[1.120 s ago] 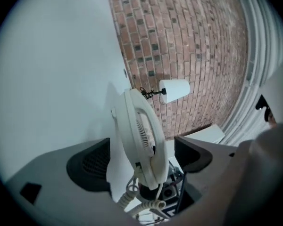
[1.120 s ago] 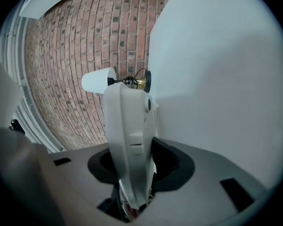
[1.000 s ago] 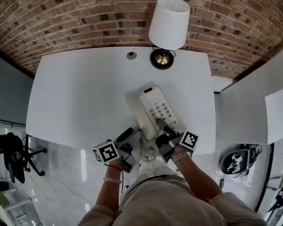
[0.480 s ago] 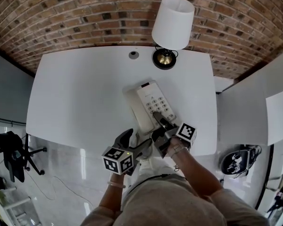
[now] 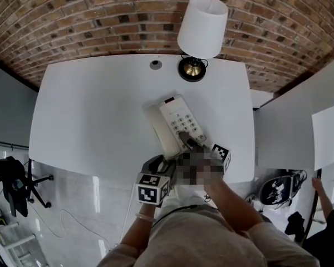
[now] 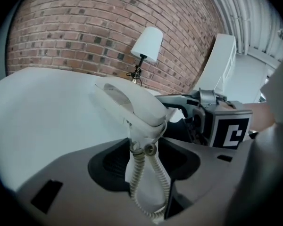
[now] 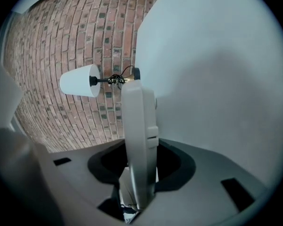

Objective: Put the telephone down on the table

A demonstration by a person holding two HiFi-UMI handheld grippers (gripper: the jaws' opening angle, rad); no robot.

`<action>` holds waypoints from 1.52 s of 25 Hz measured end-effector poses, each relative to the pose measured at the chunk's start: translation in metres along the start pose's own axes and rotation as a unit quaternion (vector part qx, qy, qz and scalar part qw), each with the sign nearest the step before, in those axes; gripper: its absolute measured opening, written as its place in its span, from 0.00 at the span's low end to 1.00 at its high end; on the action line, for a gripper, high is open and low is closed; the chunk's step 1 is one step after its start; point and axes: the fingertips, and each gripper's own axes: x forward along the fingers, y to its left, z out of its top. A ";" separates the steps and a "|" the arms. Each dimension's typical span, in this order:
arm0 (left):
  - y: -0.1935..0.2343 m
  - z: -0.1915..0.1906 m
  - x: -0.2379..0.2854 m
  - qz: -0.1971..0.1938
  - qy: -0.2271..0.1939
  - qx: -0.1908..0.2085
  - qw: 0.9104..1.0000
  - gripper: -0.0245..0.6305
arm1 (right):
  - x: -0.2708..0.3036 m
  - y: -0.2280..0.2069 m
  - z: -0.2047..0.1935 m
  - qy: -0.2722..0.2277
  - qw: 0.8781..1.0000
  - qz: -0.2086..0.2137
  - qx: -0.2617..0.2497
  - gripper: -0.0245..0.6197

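The telephone (image 5: 181, 128) sits over the white table (image 5: 89, 110) just inside its near edge, right of the middle, with its keypad up. Whether it rests on the surface cannot be told. A lamp (image 5: 199, 26) stands well apart at the far edge. The right claw (image 7: 140, 168) pinches the telephone's near-right side, which stands edge-on between its jaws. The left claw (image 6: 144, 157) is closing on the near end of the handset (image 6: 132, 102), where the coiled cord (image 6: 155, 182) hangs between its jaws, the pads already against its sides.
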 end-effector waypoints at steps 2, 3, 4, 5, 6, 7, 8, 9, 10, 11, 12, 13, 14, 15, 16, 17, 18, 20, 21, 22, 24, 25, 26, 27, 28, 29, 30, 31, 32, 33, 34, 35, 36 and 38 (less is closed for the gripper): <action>-0.001 -0.002 0.003 0.012 0.008 0.004 1.000 0.32 | -0.001 -0.001 0.001 -0.005 1.000 -0.004 0.001 0.28; -0.002 -0.002 0.004 0.016 0.008 0.002 1.000 0.31 | -0.001 -0.001 0.001 -0.006 1.000 -0.004 0.000 0.28; -0.003 -0.002 0.005 0.019 0.004 -0.001 1.000 0.31 | -0.002 -0.001 0.002 -0.007 1.000 -0.005 -0.003 0.28; -0.003 -0.002 0.005 0.024 -0.003 -0.004 1.000 0.31 | -0.002 -0.001 0.003 -0.007 1.000 -0.006 -0.008 0.28; -0.004 -0.001 0.004 0.029 -0.012 -0.004 0.999 0.31 | -0.002 -0.002 0.003 -0.006 1.000 -0.008 -0.011 0.28; -0.005 0.001 0.004 0.035 -0.023 -0.005 0.999 0.30 | -0.002 -0.001 0.003 -0.004 1.000 -0.009 -0.014 0.28; -0.005 0.003 0.003 0.039 -0.032 -0.007 0.999 0.28 | -0.002 -0.001 0.003 0.000 1.000 -0.009 -0.016 0.28; -0.005 0.003 0.002 0.043 -0.038 -0.010 0.998 0.28 | -0.001 0.000 0.002 0.004 1.000 -0.005 -0.016 0.28; -0.006 0.003 0.003 0.044 -0.041 -0.014 0.998 0.28 | 0.000 0.001 0.002 0.009 1.000 0.001 -0.015 0.28; -0.006 0.003 0.003 0.043 -0.042 -0.015 0.998 0.27 | 0.001 0.001 0.002 0.013 1.000 0.006 -0.015 0.28; -0.007 0.003 0.004 0.042 -0.042 -0.016 0.998 0.27 | 0.000 0.001 0.002 0.018 1.000 0.009 -0.018 0.28; -0.007 0.003 0.004 0.041 -0.043 -0.017 0.998 0.27 | -0.001 0.000 0.002 0.023 0.999 0.010 -0.021 0.28; -0.007 0.003 0.004 0.041 -0.044 -0.017 0.998 0.27 | -0.002 -0.001 0.001 0.028 0.999 0.012 -0.022 0.28; -0.006 0.003 0.004 0.042 -0.045 -0.017 0.998 0.27 | -0.004 -0.001 0.001 0.031 0.999 0.014 -0.021 0.28; -0.006 0.003 0.004 0.043 -0.043 -0.018 0.998 0.27 | -0.006 -0.002 0.000 0.034 0.999 0.017 -0.021 0.27; -0.006 0.003 0.005 0.045 -0.041 -0.018 0.998 0.27 | -0.009 -0.003 0.000 0.037 0.999 0.019 -0.024 0.27; -0.005 0.002 0.005 0.047 -0.038 -0.017 0.998 0.27 | -0.011 -0.003 -0.001 0.040 0.999 0.021 -0.029 0.27; -0.004 0.002 0.006 0.051 -0.033 -0.014 0.998 0.26 | -0.014 -0.003 -0.003 0.048 0.998 0.025 -0.036 0.28; -0.004 0.001 0.007 0.053 -0.029 -0.011 0.998 0.26 | -0.015 -0.004 -0.004 0.052 0.998 0.026 -0.039 0.28; -0.004 0.001 0.007 0.057 -0.025 -0.007 0.998 0.26 | -0.017 -0.004 -0.005 0.055 0.997 0.025 -0.043 0.29; -0.003 -0.001 0.008 0.064 -0.014 0.005 0.998 0.26 | -0.022 -0.004 -0.006 0.061 0.996 0.025 -0.053 0.30; -0.003 -0.002 0.009 0.067 -0.010 0.008 0.998 0.26 | -0.024 -0.004 -0.006 0.063 0.996 0.024 -0.058 0.30; -0.003 -0.003 0.010 0.068 -0.007 0.010 0.998 0.26 | -0.025 -0.005 -0.006 0.064 0.996 0.025 -0.061 0.31; -0.003 -0.004 0.010 0.070 -0.005 0.010 0.997 0.26 | -0.027 -0.006 -0.006 0.066 0.996 0.025 -0.060 0.31; -0.002 -0.005 0.011 0.072 -0.002 0.009 0.997 0.26 | -0.028 -0.007 -0.007 0.067 0.996 0.024 -0.059 0.31; -0.001 -0.007 0.012 0.074 0.000 0.008 0.997 0.26 | -0.030 -0.009 -0.007 0.069 0.996 0.020 -0.060 0.31; 0.001 -0.007 0.012 0.076 0.002 0.005 0.997 0.26 | -0.032 -0.011 -0.007 0.071 0.995 0.014 -0.063 0.30; 0.002 -0.008 0.012 0.077 0.004 0.003 0.997 0.26 | -0.034 -0.013 -0.007 0.071 0.995 0.008 -0.068 0.30; 0.004 -0.009 0.013 0.078 0.006 0.001 0.997 0.26 | -0.035 -0.014 -0.006 0.070 0.995 0.004 -0.072 0.30; 0.005 -0.009 0.014 0.078 0.009 0.001 0.997 0.26 | -0.036 -0.016 -0.004 0.068 0.995 0.004 -0.072 0.29; 0.005 -0.011 0.015 0.079 0.012 0.001 0.997 0.26 | -0.036 -0.017 -0.003 0.066 0.996 0.006 -0.068 0.28; 0.006 -0.012 0.016 0.079 0.016 0.002 0.997 0.26 | -0.036 -0.018 -0.003 0.064 0.996 0.006 -0.064 0.26; 0.005 -0.012 0.017 0.079 0.019 0.003 0.997 0.26 | -0.036 -0.019 -0.002 0.062 0.996 0.004 -0.062 0.25; 0.005 -0.013 0.018 0.078 0.023 -0.001 0.997 0.26 | -0.036 -0.024 -0.002 0.061 0.996 -0.005 -0.062 0.25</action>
